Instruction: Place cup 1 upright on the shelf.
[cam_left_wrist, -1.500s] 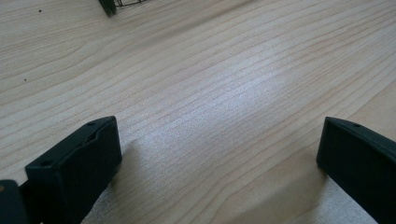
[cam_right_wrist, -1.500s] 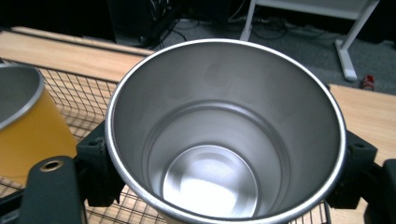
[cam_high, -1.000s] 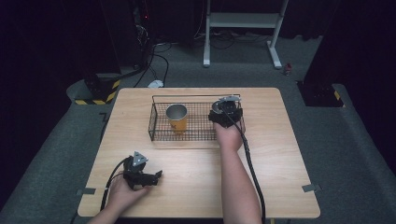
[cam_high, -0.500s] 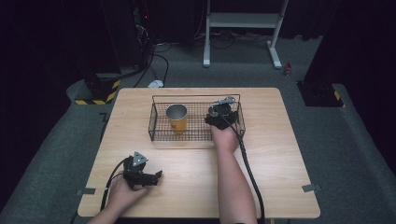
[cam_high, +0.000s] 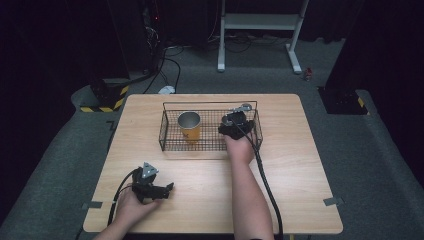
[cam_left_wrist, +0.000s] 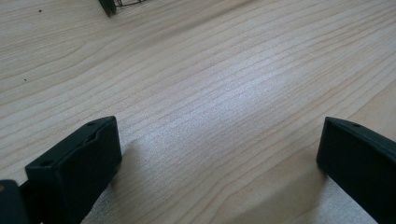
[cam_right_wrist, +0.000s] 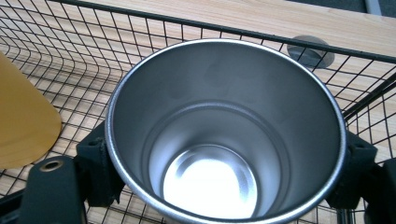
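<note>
Inside the wire basket (cam_high: 167, 125), toward its right end, the right gripper (cam_high: 235, 122) pinches a steel cup (cam_right_wrist: 224, 135) by its sides — one jaw against each flank of the wall, the cup upright with its mouth open to the camera. A yellow cup (cam_high: 189, 126) stands in the same basket, left of the steel one and apart from it. The step in hand looks like setting the steel cup down on the basket floor; done well, that means keeping it plumb, lowering until the base seats on the mesh, and only then letting go, so it neither tips nor knocks its yellow neighbour. Well short of the basket, near the bench's (cam_high: 295, 165) front edge, the left gripper (cam_high: 165, 189) rests with its jaws spread wide over bare wood. The right gripper view gives the cup's shiny interior and the grip itself — the high view gives instead the spacing of both cups within the basket.
</note>
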